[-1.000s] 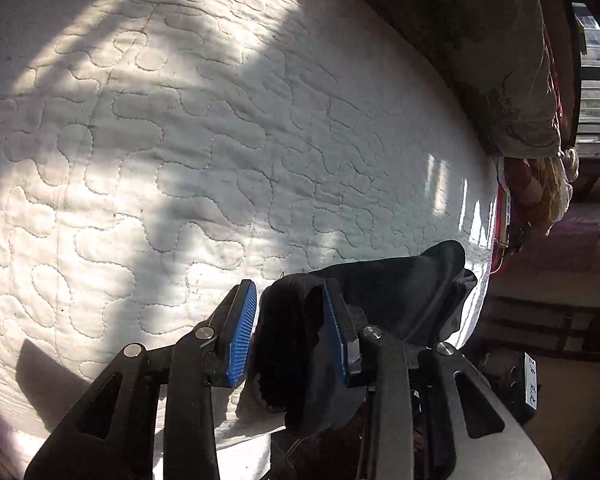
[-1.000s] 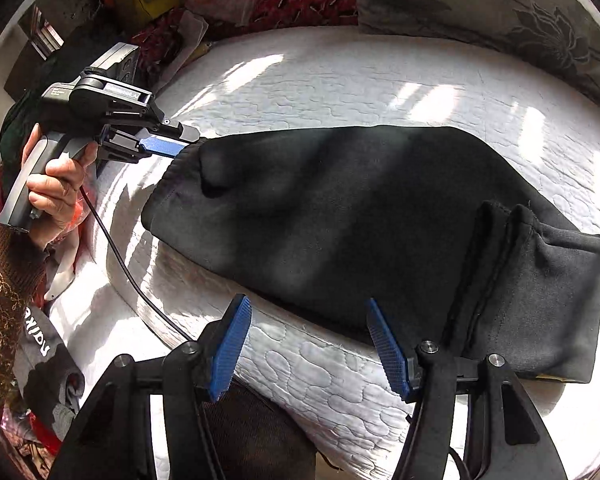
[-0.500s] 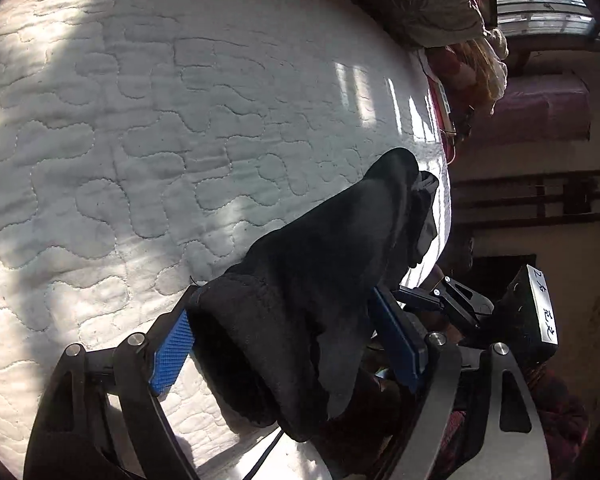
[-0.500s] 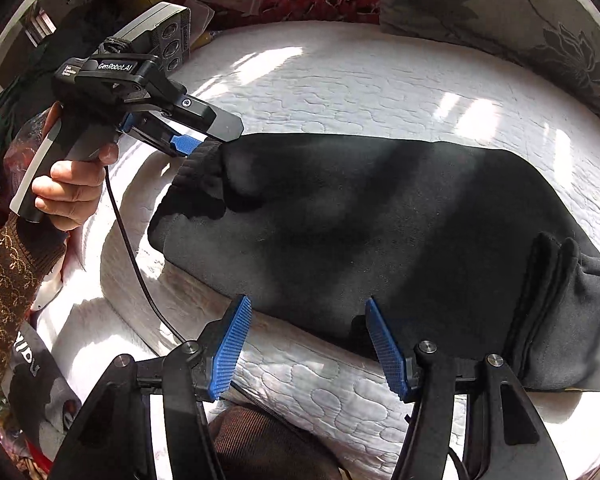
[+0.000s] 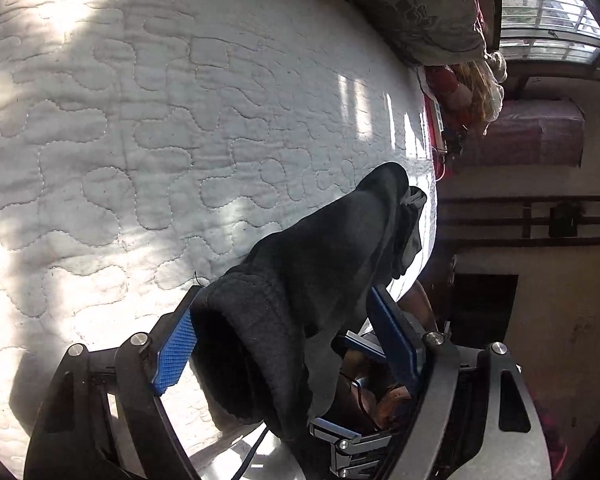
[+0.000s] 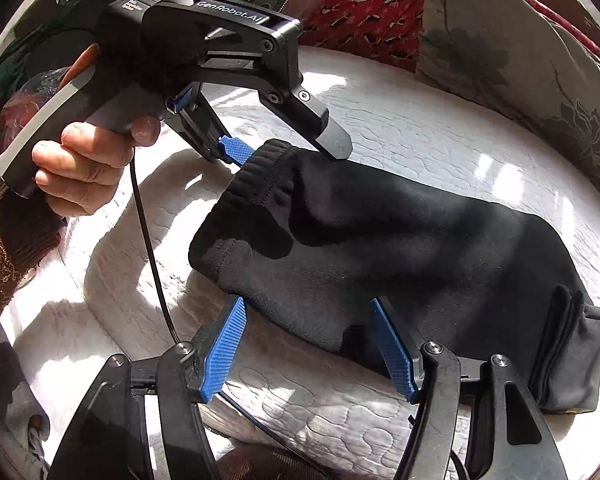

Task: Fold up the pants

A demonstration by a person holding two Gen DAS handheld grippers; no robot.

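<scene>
**Clerk:** Pants [image 6: 380, 248], black, one item. They lie lengthwise on the white quilted mattress [image 5: 180, 120], with the ribbed end [image 6: 260, 176] raised off it. What do we enter as changed?

**Checker:** A second ago that end lay flat on the quilt and the left gripper [image 5: 284, 344] stood narrow at its edge. Now we log the end as lifted and carried inward over the body of the garment. We judge the lengthwise fold as begun, not laid down.

**Clerk:** Tool state, left?

**Checker:** Its jaws stand wide apart, with the cloth bunched between them. We cannot tell how firmly it is held.

**Clerk:** And the right gripper [image 6: 308, 344]?

**Checker:** Its jaws are also apart, with nothing in them. It hovers over the near edge of the pants, as it did a second ago.

**Clerk:** Far end?

**Checker:** The far end [image 6: 572, 352] is already doubled in layers and rests on the mattress.

**Clerk:** Containers and contents?

**Checker:** We find none in view. The other entries are the floral pillow [image 6: 520, 68] and the left hand [image 6: 80, 168] on its handle.
</scene>
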